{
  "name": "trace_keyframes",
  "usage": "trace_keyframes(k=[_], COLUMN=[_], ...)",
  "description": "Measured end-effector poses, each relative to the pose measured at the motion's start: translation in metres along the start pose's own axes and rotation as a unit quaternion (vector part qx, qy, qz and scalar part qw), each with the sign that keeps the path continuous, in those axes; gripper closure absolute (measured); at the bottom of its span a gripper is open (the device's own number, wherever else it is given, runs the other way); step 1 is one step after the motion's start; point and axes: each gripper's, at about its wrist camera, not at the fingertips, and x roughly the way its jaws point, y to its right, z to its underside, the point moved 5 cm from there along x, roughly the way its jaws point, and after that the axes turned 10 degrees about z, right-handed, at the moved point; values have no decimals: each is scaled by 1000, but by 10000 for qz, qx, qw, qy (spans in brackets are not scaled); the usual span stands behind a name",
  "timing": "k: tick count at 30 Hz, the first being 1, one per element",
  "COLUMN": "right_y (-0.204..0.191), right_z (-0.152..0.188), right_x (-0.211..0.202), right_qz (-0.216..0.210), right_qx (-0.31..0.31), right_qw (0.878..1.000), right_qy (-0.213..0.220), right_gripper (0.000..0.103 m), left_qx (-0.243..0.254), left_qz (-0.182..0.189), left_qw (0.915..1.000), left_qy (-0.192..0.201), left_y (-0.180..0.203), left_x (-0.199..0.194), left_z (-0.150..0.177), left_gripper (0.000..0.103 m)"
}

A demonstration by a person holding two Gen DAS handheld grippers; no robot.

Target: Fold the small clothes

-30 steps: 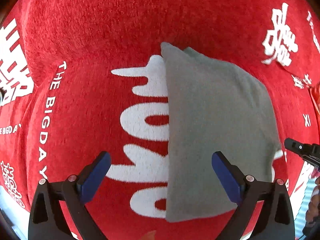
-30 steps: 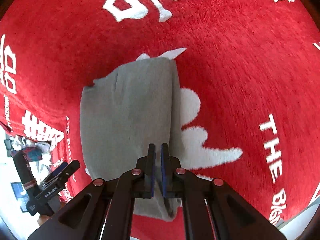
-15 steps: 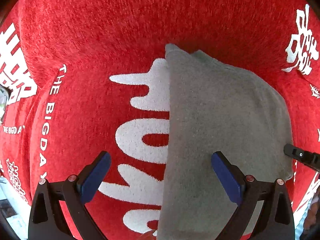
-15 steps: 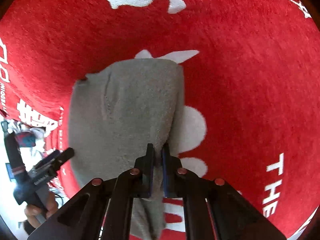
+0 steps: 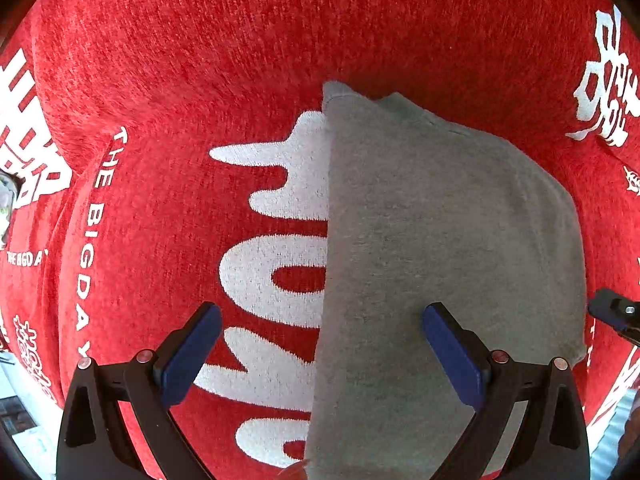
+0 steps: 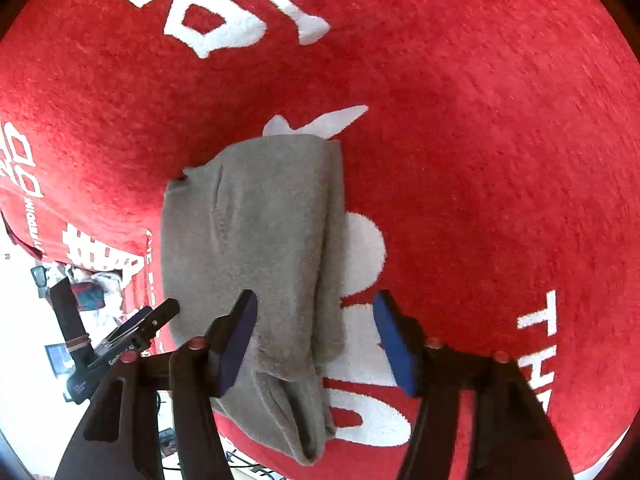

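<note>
A small grey garment (image 5: 440, 248) lies folded on the red cloth (image 5: 240, 60) with white lettering. In the left wrist view my left gripper (image 5: 320, 348) hangs open straight above it, one finger over the white lettering, the other over the grey fabric. In the right wrist view the same grey garment (image 6: 256, 240) shows stacked folded layers along its right edge. My right gripper (image 6: 316, 340) stands over its near end, its jaws opening; the folded edge lies between them and the pads do not press on it. The left gripper's tip (image 6: 160, 312) shows at the left.
The red cloth (image 6: 480, 140) covers the whole work surface and drops off at the left edge in the right wrist view, where a bright floor with clutter (image 6: 92, 284) shows. The right gripper's tip (image 5: 616, 312) reaches in at the right of the left wrist view.
My right gripper was shut on the garment's folded edge and now stands open, having let it go. The left gripper has come a little closer over the garment, still open.
</note>
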Motion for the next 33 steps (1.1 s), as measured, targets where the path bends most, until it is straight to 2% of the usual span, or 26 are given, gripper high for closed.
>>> trace_keyframes(k=[4,7,11,15,18,23,26,28,29,30,32,33], right_y=[7,10,10,8,-6,-44,-51,-48,-47,-46,-47,-51], right_z=[0,-2,-5,-2,-1,-5,-4,-2,-1,2,5,7], right_x=[4,8,21,41,49,66,71,69,69,69,63,58], right_qz=[-207,-544,-983,-1257,-1554,-1702,-1671,-1647,-1562,-1456,-1665,-1807], right_qx=[136,257,301,238,40,-443,-439,-230,-170,-164,-91,-47], right_qw=[9997,9981,9941,9896,9848,9808,9820,9833,9848,9863,9832,9808], right_qy=[-88,-133,-339,-652,-769,-844,-758,-742,-736,-755,-746,-734], right_gripper=[38,38,37,37,35,35,33,37,51,69,71,71], left_qx=[71,119,-72,-261,-161,32,185,148,119,113,138,179], left_qz=[114,517,958,1573,1930,2245,1996,2001,2011,1997,1994,2010], left_qw=[9999,9985,9953,9864,9794,9719,9780,9784,9783,9788,9792,9790], left_qy=[-33,-147,-144,-412,-575,-702,-573,-493,-484,-448,-344,-274], left_y=[-1,-6,-21,-27,-17,12,24,24,24,22,18,18], left_x=[2,4,6,24,36,50,55,54,53,50,42,37], left_z=[-1,-4,-14,-19,-19,-20,-19,-19,-18,-18,-18,-17], left_gripper=[2,2,2,2,2,2,1,1,2,5,22,27])
